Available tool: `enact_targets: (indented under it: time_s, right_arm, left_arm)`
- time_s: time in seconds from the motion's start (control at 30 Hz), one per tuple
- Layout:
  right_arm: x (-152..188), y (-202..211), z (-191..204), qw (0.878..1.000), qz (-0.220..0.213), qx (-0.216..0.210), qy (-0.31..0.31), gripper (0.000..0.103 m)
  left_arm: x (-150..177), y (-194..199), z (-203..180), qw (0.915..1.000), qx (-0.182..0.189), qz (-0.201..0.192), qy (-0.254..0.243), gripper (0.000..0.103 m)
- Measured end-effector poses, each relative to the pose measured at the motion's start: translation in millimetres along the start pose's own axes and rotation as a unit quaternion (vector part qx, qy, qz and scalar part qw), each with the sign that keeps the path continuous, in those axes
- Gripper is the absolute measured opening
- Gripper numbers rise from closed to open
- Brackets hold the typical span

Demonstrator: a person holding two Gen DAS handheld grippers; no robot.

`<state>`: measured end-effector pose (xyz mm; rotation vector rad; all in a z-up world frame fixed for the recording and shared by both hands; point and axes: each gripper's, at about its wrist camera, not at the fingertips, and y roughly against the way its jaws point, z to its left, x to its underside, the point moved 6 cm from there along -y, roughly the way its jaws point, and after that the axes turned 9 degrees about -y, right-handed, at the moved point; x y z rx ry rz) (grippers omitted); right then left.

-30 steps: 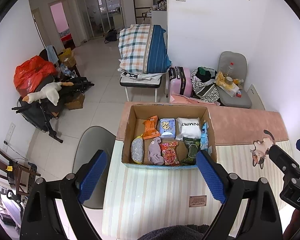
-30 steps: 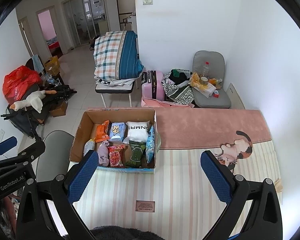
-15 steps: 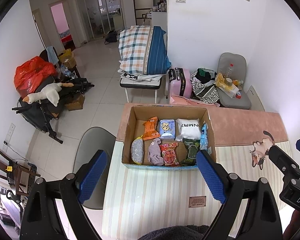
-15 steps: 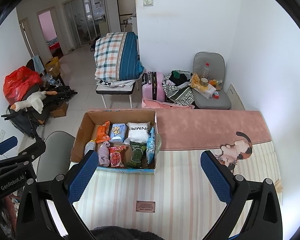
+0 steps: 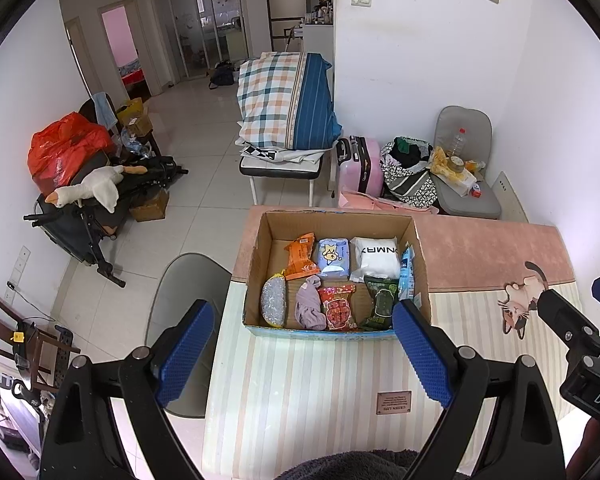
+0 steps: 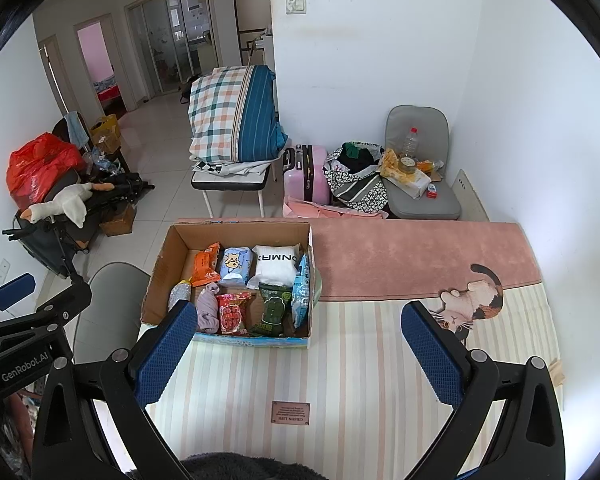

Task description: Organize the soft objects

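On the striped mat [image 5: 300,384], a cardboard box [image 5: 260,248] holds colourful soft packets [image 5: 338,306].

Both wrist cams sit up high, tilted down over the near edge of the striped mat [image 5: 300,380], well back from stuff. They share the cardboard box [image 5: 336,220] [image 6: 236,228]; left cam sits further left, so the box looks centred there.

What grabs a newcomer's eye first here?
The open cardboard box at the left end of the striped mat, packed with bright soft packets. Next, the cat picture on the mat's right side. Both grippers' blue-padded jaws hang open and empty in the foreground.
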<state>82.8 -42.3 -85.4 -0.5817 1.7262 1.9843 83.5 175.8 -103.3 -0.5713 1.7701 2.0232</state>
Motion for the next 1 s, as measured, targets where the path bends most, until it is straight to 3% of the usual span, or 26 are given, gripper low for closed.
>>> enact_targets:
  time_s: [1.0]
  right_arm:
    - [-3.0, 3.9, 2.9, 1.000, -0.005, 0.003, -0.001, 0.103]
  left_arm:
    - [-0.7, 1.8, -0.5, 1.0000, 0.000, -0.003, 0.000, 0.092]
